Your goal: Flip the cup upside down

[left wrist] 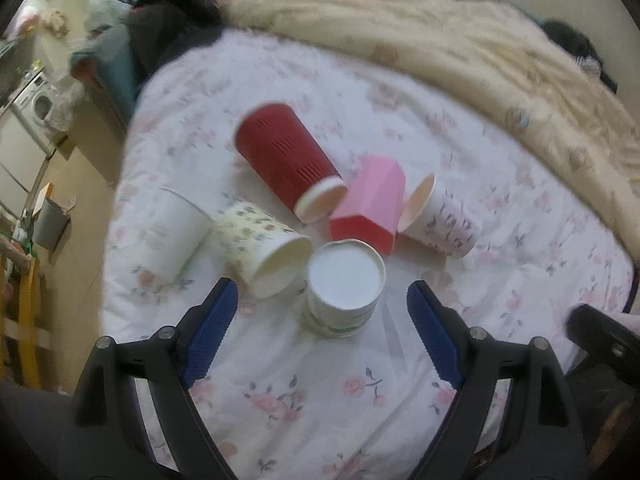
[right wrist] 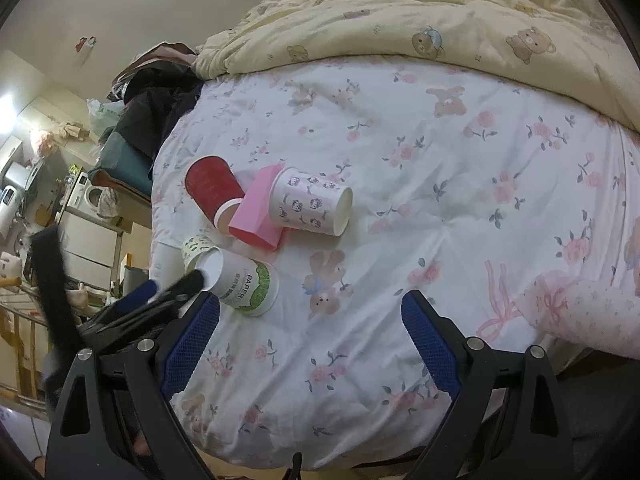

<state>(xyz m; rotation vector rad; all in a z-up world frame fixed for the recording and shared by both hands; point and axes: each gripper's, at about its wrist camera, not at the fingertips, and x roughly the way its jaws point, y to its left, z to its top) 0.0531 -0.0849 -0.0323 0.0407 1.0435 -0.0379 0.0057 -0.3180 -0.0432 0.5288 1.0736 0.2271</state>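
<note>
Several paper cups lie on a floral bed sheet (left wrist: 280,392). A white cup with green print (left wrist: 344,288) stands just ahead of my open left gripper (left wrist: 322,300), between its blue fingers, apart from both; the flat white disc at its top looks like its base. In the right wrist view the same cup (right wrist: 246,284) is at the lower left. A red cup (left wrist: 286,164), a pink faceted cup (left wrist: 370,204), a patterned cup (left wrist: 438,218), a yellow-print cup (left wrist: 264,248) and a plain white cup (left wrist: 172,232) lie on their sides behind it. My right gripper (right wrist: 310,312) is open and empty.
A cream bear-print duvet (right wrist: 440,12) is bunched along the far side of the bed. Dark clothes (right wrist: 160,96) are piled at the bed's far left corner. The bed edge drops to the floor on the left, with a washing machine (left wrist: 38,100) and shelving beyond.
</note>
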